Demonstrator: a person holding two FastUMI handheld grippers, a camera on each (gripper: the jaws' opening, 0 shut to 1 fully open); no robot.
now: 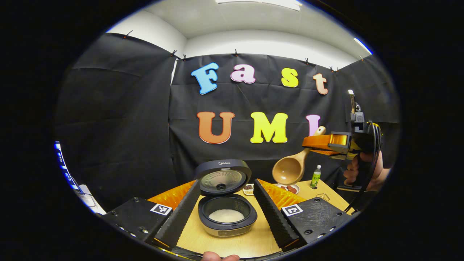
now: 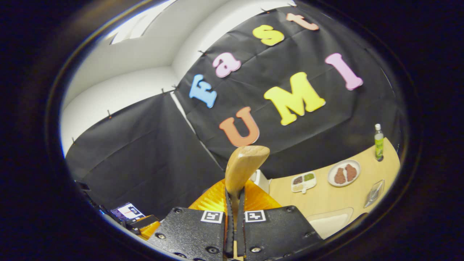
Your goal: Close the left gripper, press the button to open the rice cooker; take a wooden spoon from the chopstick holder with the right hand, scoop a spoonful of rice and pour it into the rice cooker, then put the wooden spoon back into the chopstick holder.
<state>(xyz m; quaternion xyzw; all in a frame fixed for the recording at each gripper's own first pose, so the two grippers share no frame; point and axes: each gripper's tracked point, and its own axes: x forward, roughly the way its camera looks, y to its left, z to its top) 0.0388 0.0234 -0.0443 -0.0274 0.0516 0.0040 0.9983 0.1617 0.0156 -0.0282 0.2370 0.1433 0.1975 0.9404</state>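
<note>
Above the bench [image 1: 232, 239], the right tool [image 2: 235, 217] pinches the pale wooden spoon [image 2: 242, 167]; a loose handle could swivel. The left tool [image 1: 226, 206] is spread.

The left gripper view looks level across the pale wooden desk [image 1: 232, 243]; the right gripper view tilts upward from higher; both share its far edge.

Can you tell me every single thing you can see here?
Open black-lidded rice cooker: one, white rice inside, table centre.
Light wooden spoon: one, held in the air right of the cooker.
Green plastic bottle: one, table's far edge.
Round white plate: one, two brown pieces on it, near the bottle.
Small white divided dish: one, beside the plate.
Light wooden table: one.
Left gripper: jaws apart, framing the cooker.
Right gripper: jaws clamped on the spoon's handle.
Hand: holding the right gripper.
</note>
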